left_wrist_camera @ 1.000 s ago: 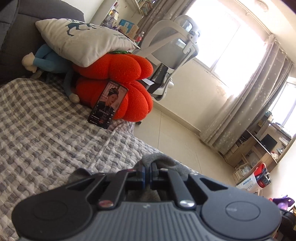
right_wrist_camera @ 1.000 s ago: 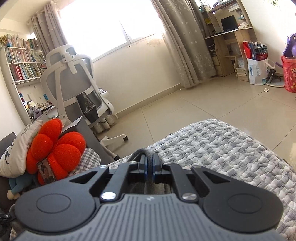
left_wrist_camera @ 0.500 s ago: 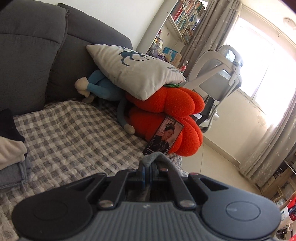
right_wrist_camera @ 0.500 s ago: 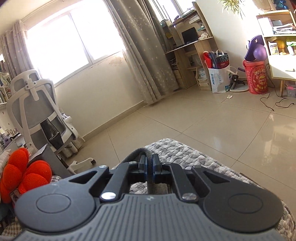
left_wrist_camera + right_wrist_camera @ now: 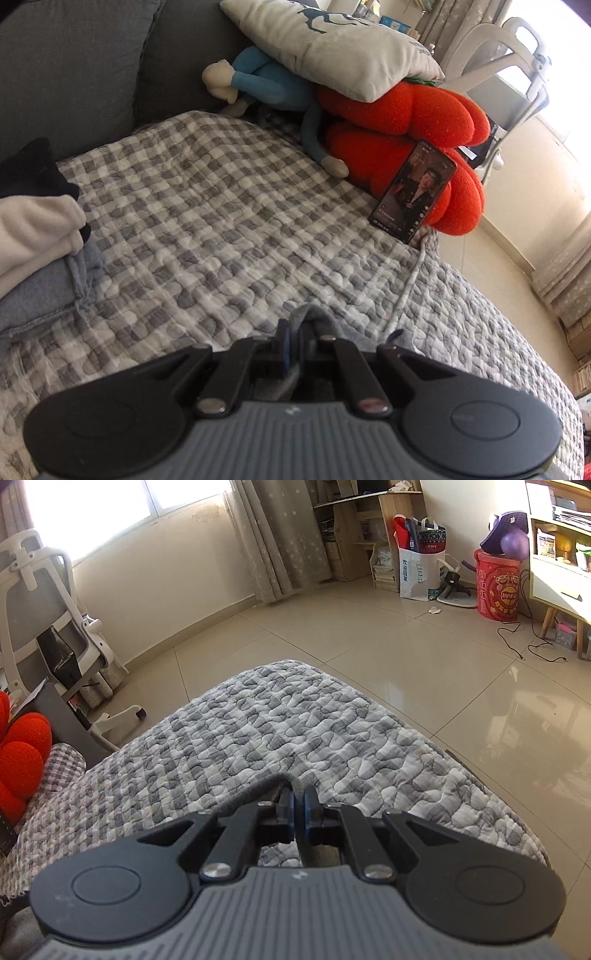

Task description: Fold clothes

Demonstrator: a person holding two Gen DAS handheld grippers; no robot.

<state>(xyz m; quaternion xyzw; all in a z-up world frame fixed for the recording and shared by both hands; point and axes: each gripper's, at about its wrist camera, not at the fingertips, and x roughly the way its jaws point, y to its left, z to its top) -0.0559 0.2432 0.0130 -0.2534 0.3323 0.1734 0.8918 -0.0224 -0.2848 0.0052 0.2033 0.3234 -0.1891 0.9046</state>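
My left gripper (image 5: pixel 295 332) is shut on a fold of grey garment (image 5: pixel 317 317) that bunches up between its pads, low over the checked quilt (image 5: pixel 207 206) on the sofa. In the right wrist view my right gripper (image 5: pixel 297 805) is also shut on the grey garment's dark edge (image 5: pixel 247 794), which trails off to the left under the gripper body. It hangs above the quilt's outer corner (image 5: pixel 303 716). Most of the garment is hidden beneath both grippers.
A stack of folded clothes (image 5: pixel 33 258) lies at the quilt's left. Against the sofa back lean a white cushion (image 5: pixel 332 44), a red plush (image 5: pixel 413 122), a blue doll (image 5: pixel 266 85) and a propped phone (image 5: pixel 413 192). Beyond the quilt are tiled floor (image 5: pixel 406 646) and an office chair (image 5: pixel 40 602).
Both views have tipped downward toward the quilt, and the left view has swung toward the sofa back. Both grippers stay shut on the grey garment.
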